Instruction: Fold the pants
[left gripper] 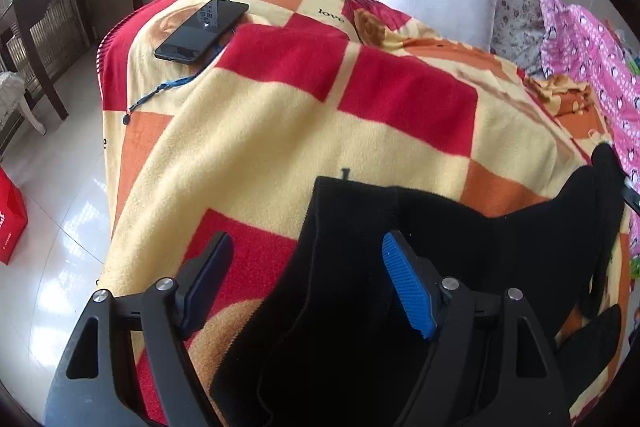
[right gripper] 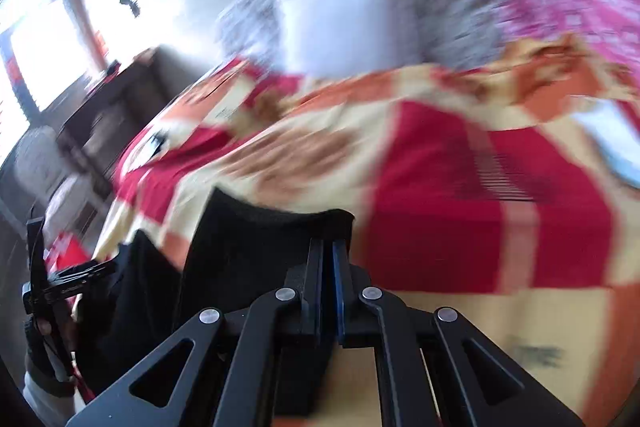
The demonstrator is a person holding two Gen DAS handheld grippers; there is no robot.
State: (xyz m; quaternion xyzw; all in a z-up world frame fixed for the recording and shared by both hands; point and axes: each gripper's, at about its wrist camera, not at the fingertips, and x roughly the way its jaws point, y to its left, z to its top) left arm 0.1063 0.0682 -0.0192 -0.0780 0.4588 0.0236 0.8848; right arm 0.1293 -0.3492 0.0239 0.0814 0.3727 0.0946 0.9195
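The black pants lie on the checked blanket of the bed, at its near edge, well apart from the phone. They look soft, limp and light, a fleecy cloth that probably sags when it is lifted, so I judge the hem edge is the best place to take hold. The left hand-held gripper stands wide over the cloth, pressing nothing. The right hand-held gripper is closed, seemingly on the cloth edge; blur leaves this uncertain.
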